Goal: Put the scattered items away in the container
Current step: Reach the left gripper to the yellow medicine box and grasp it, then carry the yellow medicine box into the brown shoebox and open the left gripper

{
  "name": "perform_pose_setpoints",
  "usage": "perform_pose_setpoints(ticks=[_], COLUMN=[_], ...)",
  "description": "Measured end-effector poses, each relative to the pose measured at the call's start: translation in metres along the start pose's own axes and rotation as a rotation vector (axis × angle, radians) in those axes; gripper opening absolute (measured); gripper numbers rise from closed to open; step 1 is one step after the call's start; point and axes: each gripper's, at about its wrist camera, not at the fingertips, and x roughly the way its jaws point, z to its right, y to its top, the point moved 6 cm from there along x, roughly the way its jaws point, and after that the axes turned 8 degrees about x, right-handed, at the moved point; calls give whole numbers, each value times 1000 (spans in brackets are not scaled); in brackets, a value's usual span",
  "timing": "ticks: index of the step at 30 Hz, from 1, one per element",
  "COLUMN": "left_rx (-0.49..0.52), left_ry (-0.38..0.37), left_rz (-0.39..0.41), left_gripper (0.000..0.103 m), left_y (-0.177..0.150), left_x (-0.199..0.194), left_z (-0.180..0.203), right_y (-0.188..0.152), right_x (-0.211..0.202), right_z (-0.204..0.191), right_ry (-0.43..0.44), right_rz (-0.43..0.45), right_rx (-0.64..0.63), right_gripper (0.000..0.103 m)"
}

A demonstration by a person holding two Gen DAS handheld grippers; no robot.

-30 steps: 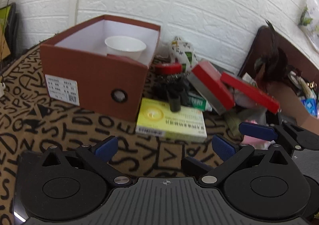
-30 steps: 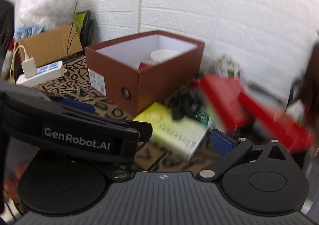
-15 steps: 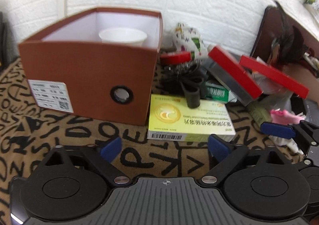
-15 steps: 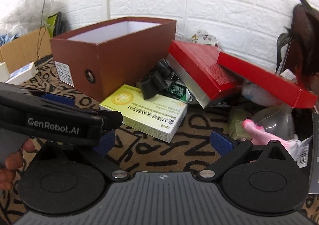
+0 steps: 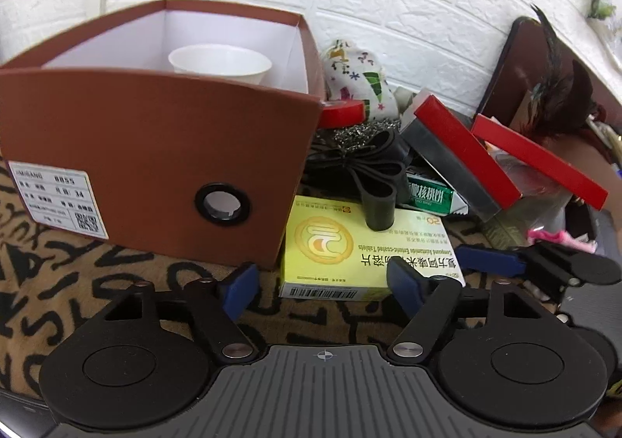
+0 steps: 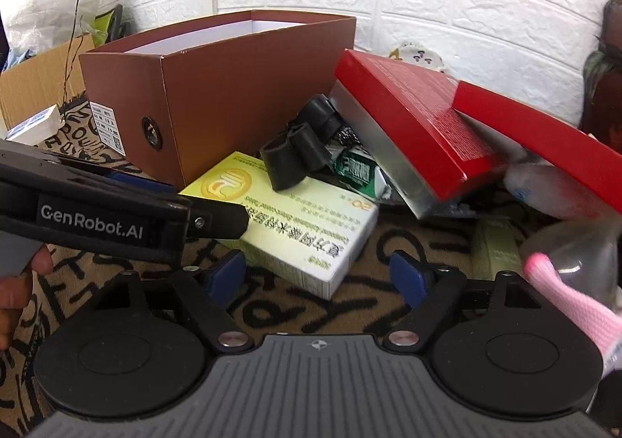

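A brown shoe box (image 5: 155,150) stands open at the left with a white bowl (image 5: 220,64) inside; it also shows in the right wrist view (image 6: 233,88). A yellow medicine box (image 5: 365,251) lies flat beside it, with a black rubber strap (image 5: 373,181) resting on its far edge. My left gripper (image 5: 324,284) is open, its pads either side of the yellow box's near end. My right gripper (image 6: 318,276) is open and empty, just short of the yellow box (image 6: 295,220).
Red-and-silver boxes (image 5: 458,150) lean at the right over a green packet (image 5: 429,197). Red tape (image 5: 342,113) and a patterned pouch (image 5: 357,76) sit behind. A pink item (image 6: 571,302) and a clear bottle (image 6: 575,243) lie at right. A cardboard box (image 6: 35,80) stands at far left.
Both grippers have moved forward and lower toward the yellow medicine box, which now looks larger. The left gripper now straddles the box's near end. Both stay open.
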Motion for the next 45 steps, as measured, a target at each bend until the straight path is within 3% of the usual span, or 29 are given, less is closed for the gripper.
perform_pose_setpoints(ticks=[2,12,21,31,33,38,40,42,45], left_rx=[-5,5,58,124,126,111,105,104,113], left_ry=[-17,-6,-75,-98,-107,-106,-114,-137,-141], left_rz=[3,-27,-77,-112,-121,-123,-128,-135,-134], left_gripper=[63,61,61,61,62,80,80,73,73], left_y=[0,-11,-53,-87,-91,-90,-88,-87,-86], left_x=[0,-21,-66,-103,-108,-105,-103,-102,-100], left_z=[1,11,40,67,69,68,67,67,68], right_y=[1,-9,-55,-90,-94,-102,-101,-99,-98], right_x=[0,-18,-77,-127,-132,-138,-137,-136,-133], right_z=[-3,-12,-25,-31,-33,-34,-34,-33,-33], right_ry=[25,17,7,16,27,40,40,38,39], right_rz=[-2,-19,-16,-32,-29,-33,-31,-29,-37], right_rx=[-16,-50,-67,-35,-33,-38,-33,-30,-28], right_gripper=[73,63,63,64,64,65,66,68,69])
